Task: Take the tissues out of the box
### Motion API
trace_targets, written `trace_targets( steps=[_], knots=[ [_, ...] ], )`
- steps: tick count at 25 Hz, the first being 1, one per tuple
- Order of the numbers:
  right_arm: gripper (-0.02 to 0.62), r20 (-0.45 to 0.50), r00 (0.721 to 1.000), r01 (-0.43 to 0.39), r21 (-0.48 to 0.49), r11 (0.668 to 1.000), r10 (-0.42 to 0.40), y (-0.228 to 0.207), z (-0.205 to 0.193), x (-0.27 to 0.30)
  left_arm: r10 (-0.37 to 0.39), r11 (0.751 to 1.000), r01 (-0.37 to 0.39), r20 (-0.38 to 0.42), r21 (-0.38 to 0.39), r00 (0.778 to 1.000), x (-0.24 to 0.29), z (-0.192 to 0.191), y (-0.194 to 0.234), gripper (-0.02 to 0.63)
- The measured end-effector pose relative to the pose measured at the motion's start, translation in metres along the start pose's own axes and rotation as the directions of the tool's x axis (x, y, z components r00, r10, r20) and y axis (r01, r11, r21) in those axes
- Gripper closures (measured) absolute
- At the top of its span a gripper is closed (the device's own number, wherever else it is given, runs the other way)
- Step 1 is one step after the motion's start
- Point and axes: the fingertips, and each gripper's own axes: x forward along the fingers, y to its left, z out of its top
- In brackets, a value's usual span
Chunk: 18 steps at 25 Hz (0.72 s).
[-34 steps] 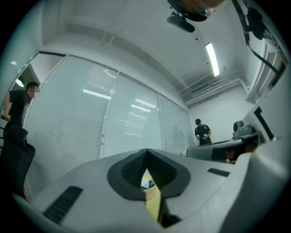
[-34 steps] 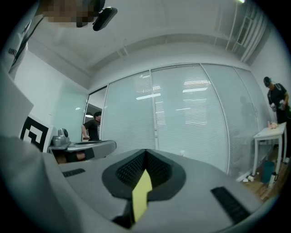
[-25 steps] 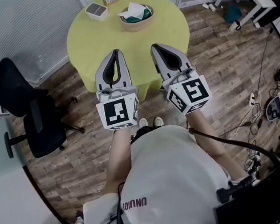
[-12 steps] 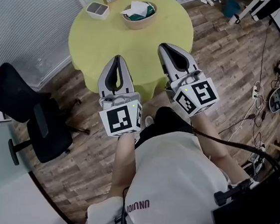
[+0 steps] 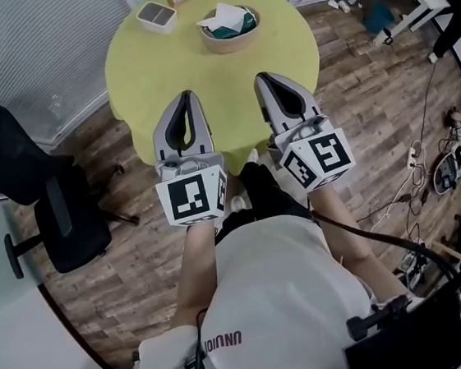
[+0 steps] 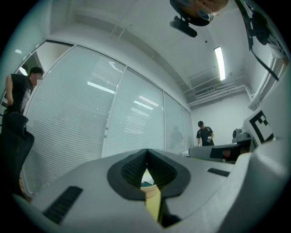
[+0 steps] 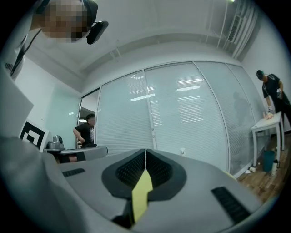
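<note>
**Well short of the tissue box**

The left claw and the right claw are each pressed together, pinching nothing. They sit side by side, pointing toward the round yellow-green worktop. The tissue box, a round tub with a white tissue sticking up, stands on the worktop's far side, well apart from both claws.

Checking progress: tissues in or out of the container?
In: white tissue pokes up from the round container on the yellow table.
</note>
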Motion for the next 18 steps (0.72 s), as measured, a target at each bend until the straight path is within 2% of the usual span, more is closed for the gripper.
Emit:
trace_targets(
  steps=[15,18],
  knots=[
    [0.575,-0.042,0.999,-0.017,0.01,1.0,0.017,-0.085,0.001,0.089,0.04,0.999,-0.039,-0.033,0.025,0.999,0.108,-0.01,0.012,0.594],
    [0.575,-0.049,0.998,-0.038,0.021,0.999,0.039,-0.099,0.0,0.106,0.074,0.997,-0.073,-0.038,0.033,0.997,0.126,-0.012,0.016,0.594]
  ],
)
